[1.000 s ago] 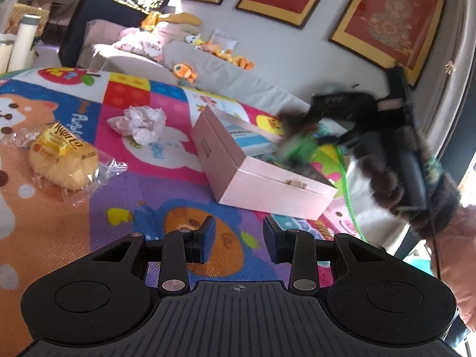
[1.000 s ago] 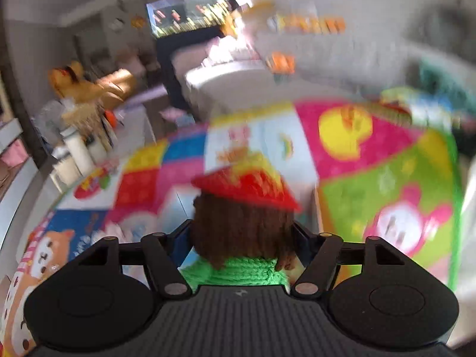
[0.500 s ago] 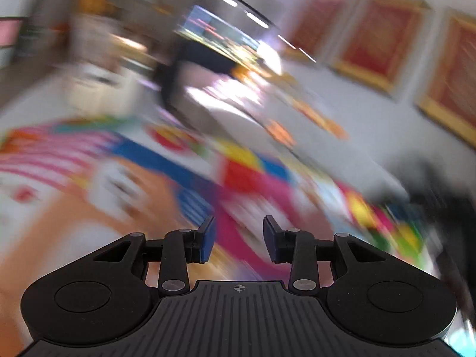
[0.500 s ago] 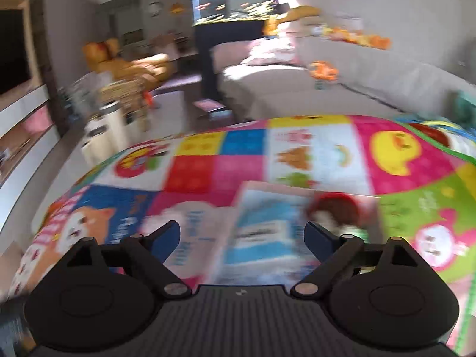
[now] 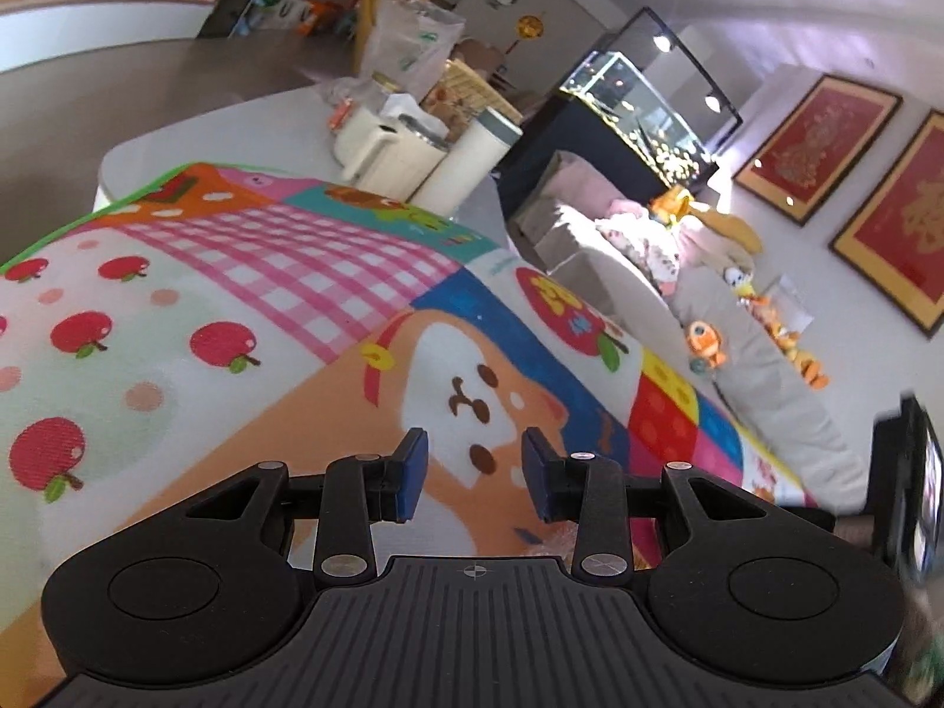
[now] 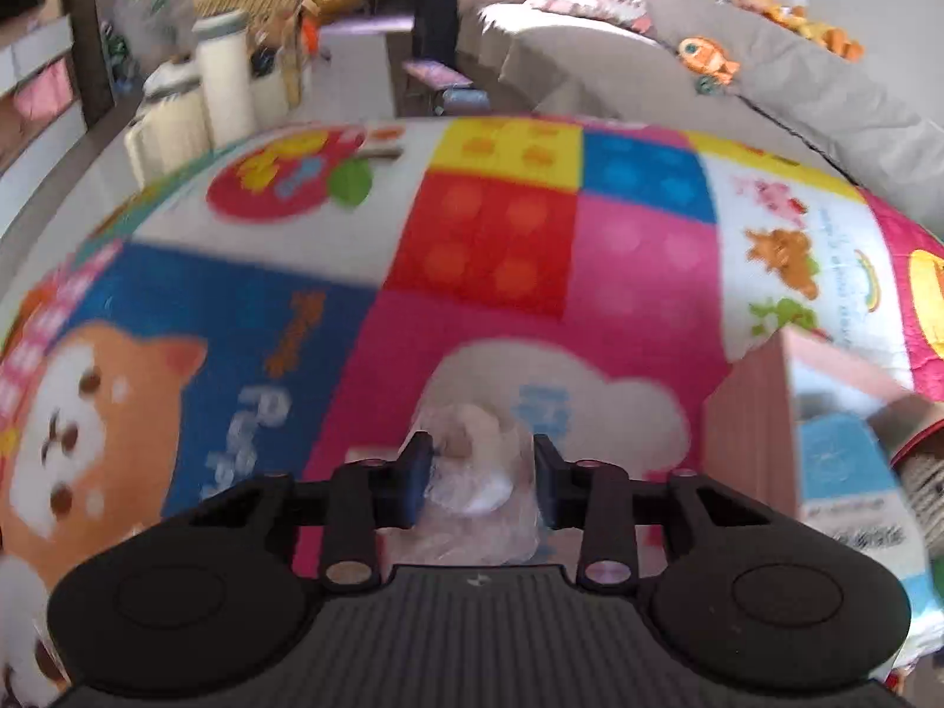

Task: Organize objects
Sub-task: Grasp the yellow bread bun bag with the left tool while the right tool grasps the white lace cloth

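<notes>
Here we log two wrist views over a bright patchwork play mat (image 6: 484, 248). The right gripper (image 6: 479, 472) points steeply down at the mat's pink panel, and a crumpled white tissue wad (image 6: 472, 466) sits between its blue pads. Its jaws have just been closing, and the wad fills the gap from one pad to the other; the view is blurred, but we read the pads as pressing on it. Just to the right of this gripper stands the open pink box (image 6: 749, 413), its near wall upright, with a blue-and-white carton (image 6: 849, 472) inside it and a scrap of brown plush (image 6: 926, 466) at the frame edge. The wad lies on the mat outside the box, near its left wall.

The left gripper (image 5: 470, 475) hangs over the orange dog-face panel (image 5: 466, 395) of the mat. Its pads stand a little apart with nothing between them; we see only mat through the gap.

Beyond the mat we note cream canisters (image 5: 407, 153), a grey sofa (image 6: 814, 82) with an orange fish toy (image 6: 705, 59) on it, a lit fish tank (image 5: 643, 100) and red framed pictures (image 5: 820, 147).
</notes>
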### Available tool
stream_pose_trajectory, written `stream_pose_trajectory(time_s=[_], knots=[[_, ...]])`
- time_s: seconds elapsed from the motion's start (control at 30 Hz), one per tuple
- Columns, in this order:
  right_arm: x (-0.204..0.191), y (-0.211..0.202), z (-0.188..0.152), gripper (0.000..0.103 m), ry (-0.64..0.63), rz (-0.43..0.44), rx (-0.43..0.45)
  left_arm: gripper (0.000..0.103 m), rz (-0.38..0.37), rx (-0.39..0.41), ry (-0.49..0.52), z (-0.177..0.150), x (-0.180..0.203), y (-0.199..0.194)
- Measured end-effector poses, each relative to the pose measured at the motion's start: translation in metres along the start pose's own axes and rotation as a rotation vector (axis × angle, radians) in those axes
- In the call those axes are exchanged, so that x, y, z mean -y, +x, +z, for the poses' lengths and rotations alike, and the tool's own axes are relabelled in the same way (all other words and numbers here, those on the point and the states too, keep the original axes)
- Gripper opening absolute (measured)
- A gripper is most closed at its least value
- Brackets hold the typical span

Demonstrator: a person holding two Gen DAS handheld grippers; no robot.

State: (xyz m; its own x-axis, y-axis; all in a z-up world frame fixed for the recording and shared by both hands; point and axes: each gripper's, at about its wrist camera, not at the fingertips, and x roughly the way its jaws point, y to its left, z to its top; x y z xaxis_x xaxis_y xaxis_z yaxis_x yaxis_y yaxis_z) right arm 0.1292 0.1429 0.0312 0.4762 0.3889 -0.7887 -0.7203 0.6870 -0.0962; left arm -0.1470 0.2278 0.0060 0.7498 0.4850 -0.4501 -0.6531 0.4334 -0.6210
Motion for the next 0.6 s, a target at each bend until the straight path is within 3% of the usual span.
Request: stream_pose_trajectory(time_s=[0.1,0.23,0.33,0.47,0.53,0.6], knots=[[-0.013,-0.026,-0.025,0.032,-0.087,0.050,0.013,0.038,-0.020,-0.012,-0.016,0.002,-0.003,-0.002],[-0.022,-0.076,-0.081,0.032,-0.187,0.197,-0.001,0.038,-0.046,-0.041,0.016,-0.004,0.002,-0.001],[-0.015,-0.108,-0.127,0.032,-0.207,0.232,0.005,0.038,-0.072,-0.107,0.008,-0.008,0.004,0.000],[0.021,-0.151,-0.178,0.032,-0.158,0.173,0.078,0.038,-0.140,-0.167,0.037,-0.014,0.015,-0.013],[0.043,-0.160,-0.195,0.032,-0.137,0.095,0.117,0.038,-0.178,-0.193,0.155,-0.019,0.033,-0.016],[0.068,-0.166,-0.209,0.032,-0.077,0.045,0.130,0.039,-0.168,-0.221,0.307,-0.028,0.055,-0.014]])
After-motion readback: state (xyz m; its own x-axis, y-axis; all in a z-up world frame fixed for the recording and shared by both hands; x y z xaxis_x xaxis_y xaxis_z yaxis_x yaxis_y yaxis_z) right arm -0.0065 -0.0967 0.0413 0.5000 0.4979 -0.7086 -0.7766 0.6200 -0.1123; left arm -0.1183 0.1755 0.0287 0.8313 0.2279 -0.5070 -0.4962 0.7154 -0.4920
